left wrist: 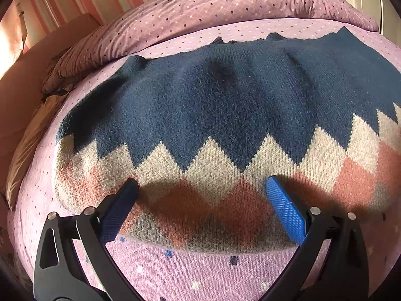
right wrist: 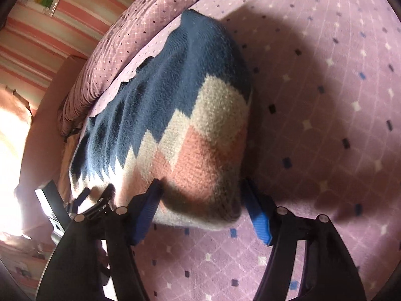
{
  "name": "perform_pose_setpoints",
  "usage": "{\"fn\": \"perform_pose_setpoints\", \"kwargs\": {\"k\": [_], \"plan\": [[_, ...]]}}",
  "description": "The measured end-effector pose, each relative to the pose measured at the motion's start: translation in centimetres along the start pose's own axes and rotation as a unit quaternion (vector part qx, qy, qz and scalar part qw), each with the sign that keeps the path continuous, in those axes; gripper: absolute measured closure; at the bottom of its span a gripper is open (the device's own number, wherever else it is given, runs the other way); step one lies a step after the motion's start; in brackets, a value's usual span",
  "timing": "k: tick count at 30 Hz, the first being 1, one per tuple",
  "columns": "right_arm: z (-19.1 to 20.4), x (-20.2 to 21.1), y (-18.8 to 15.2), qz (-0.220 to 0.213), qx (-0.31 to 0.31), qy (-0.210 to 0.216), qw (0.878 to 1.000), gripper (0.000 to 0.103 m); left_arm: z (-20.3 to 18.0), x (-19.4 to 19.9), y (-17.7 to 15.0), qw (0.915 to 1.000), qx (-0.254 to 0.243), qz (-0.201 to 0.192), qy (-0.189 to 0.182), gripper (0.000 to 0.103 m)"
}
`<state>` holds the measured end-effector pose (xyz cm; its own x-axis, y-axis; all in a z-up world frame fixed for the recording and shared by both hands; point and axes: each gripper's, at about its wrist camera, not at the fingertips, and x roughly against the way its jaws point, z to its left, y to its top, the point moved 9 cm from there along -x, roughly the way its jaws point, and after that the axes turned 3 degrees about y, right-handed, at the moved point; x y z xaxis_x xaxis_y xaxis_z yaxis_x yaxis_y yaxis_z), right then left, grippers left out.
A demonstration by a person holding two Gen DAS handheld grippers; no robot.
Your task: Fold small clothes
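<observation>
A knitted sweater (left wrist: 213, 100), navy with beige and salmon diamonds along its near fold, lies folded on the pink dotted bed sheet (left wrist: 200, 271). My left gripper (left wrist: 200, 185) is open, its blue pads resting over the sweater's near folded edge, nothing between them gripped. In the right wrist view the same sweater (right wrist: 180, 130) lies with its right near corner between my open right gripper's (right wrist: 200, 188) fingers. The left gripper (right wrist: 95, 198) shows at the sweater's left near edge.
A rolled pink dotted duvet (left wrist: 200, 7) lies along the far side of the bed. A tan pillow (left wrist: 27, 138) sits at the left edge. A striped wall (right wrist: 37, 42) stands behind. Bare sheet (right wrist: 325, 100) spreads right of the sweater.
</observation>
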<state>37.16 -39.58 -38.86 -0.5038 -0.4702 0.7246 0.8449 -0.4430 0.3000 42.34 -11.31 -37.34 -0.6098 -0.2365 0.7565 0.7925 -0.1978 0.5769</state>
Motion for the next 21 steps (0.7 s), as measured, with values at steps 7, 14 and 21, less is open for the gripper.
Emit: {"fn": "perform_pose_setpoints", "kwargs": {"k": [7,14,21], "plan": [[0.8,-0.4,0.2,-0.012,0.021,0.000,1.000,0.060,0.0,-0.1,0.0,1.0000,0.006,-0.001,-0.005,0.003],[6.1,2.8,1.5,-0.071,0.106,0.016,0.992,0.068,0.1,-0.2,0.0,0.9999,0.012,0.000,-0.012,0.003],[12.6,4.9,2.3,-0.098,0.152,0.048,0.982,0.070,0.5,-0.2,-0.1,0.9983,0.034,0.009,-0.046,0.003]]}}
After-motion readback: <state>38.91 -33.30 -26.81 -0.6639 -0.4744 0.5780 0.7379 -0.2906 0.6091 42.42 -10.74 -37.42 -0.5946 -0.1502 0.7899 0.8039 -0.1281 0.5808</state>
